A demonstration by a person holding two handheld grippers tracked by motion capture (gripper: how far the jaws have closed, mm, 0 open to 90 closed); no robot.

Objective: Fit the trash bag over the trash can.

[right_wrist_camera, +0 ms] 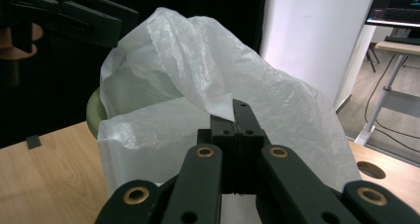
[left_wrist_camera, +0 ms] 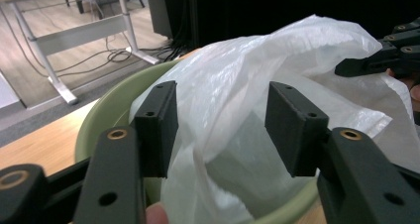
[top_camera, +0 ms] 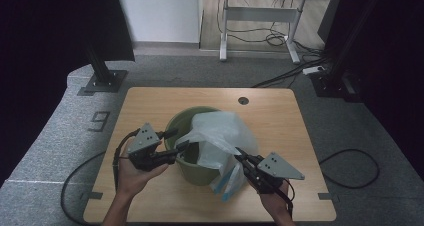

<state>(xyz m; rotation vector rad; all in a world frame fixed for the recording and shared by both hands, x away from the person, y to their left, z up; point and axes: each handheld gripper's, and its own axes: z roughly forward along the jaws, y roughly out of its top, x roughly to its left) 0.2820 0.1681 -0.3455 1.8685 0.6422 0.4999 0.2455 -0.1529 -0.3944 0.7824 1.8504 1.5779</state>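
A pale green bucket (top_camera: pixel 199 174) (left_wrist_camera: pixel 106 110) (right_wrist_camera: pixel 93 113) stands in the middle of the wooden table (top_camera: pixel 150 106). A thin white plastic bag (top_camera: pixel 220 133) (left_wrist_camera: pixel 247 65) (right_wrist_camera: pixel 208 70) sits in its mouth, billowing above the rim and hanging over the near right side. My left gripper (top_camera: pixel 180 139) (left_wrist_camera: pixel 220 120) is open at the bucket's left rim. Bag film lies loosely between its pads, and neither pad presses it. My right gripper (top_camera: pixel 239 157) (right_wrist_camera: pixel 233 112) is shut on a fold of the bag's edge at the near right, holding it up.
A round cable hole (top_camera: pixel 243 100) (right_wrist_camera: pixel 370 170) sits near the table's far edge. Beyond the table are a white-legged desk (top_camera: pixel 260 16), floor cables (top_camera: pixel 350 168) and black stand bases (top_camera: pixel 102 81). Bare wood lies to the left and right of the bucket.
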